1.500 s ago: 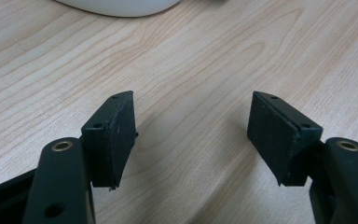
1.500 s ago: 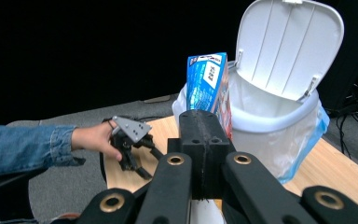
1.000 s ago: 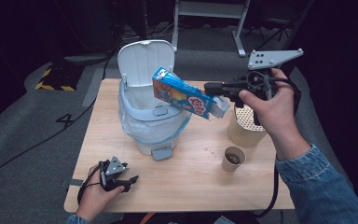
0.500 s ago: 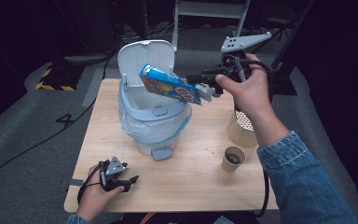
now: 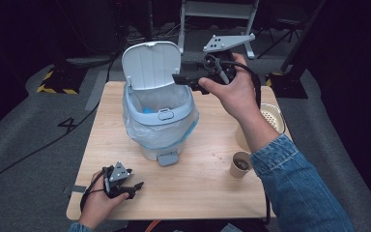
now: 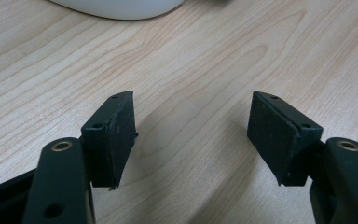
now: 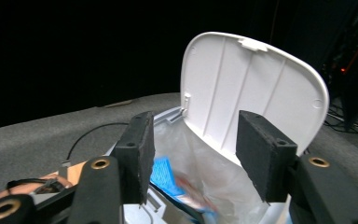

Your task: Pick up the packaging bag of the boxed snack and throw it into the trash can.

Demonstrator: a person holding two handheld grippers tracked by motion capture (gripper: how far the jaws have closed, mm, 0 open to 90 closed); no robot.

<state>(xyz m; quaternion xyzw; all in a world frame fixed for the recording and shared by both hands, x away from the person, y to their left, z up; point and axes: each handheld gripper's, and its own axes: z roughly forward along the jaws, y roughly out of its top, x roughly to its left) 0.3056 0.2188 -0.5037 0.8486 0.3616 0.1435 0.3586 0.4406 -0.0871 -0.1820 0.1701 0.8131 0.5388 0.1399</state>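
While the left gripper (image 5: 136,186) rests on the table (image 5: 207,193) at the near-left corner, well short of the bin (image 5: 158,126), its jaws stand apart w/ nothing between them; in the left gripper view only bare wood lies between the pads (image 6: 114,135), and the bin's white base sits at the top edge.

Ref. landmark: bin, centre-left of table, lid (image 5: 150,65) hinged at the far side and standing upright.

Near side of bin: pedal faces the person. Right of bin, near: paper cup (image 5: 240,164). Right of bin, farther: perforated cream container (image 5: 273,116), partly behind the forearm.

Inside bin: the blue carton (image 7: 165,175) lies down in the liner (image 5: 147,130), below rim level. A blue patch also shows in the high view (image 5: 147,110). It appears tilted, long axis running roughly down into the liner; exact lie cannot be told, picture is blurred.

Above bin, far-right of rim: right gripper (image 5: 178,78), jaws level, pointing left toward the lid. Jaws have just been opening; they now stand apart w/ no item between the pads (image 7: 140,151). The carton lies below and ahead of them.

Key relation: carton is straight down from the right gripper, inside the bin. Right hand is the nearer one by far. Judgement: drop step looks complete; next move prob. calls for withdrawing right gripper clear of rim and lid.
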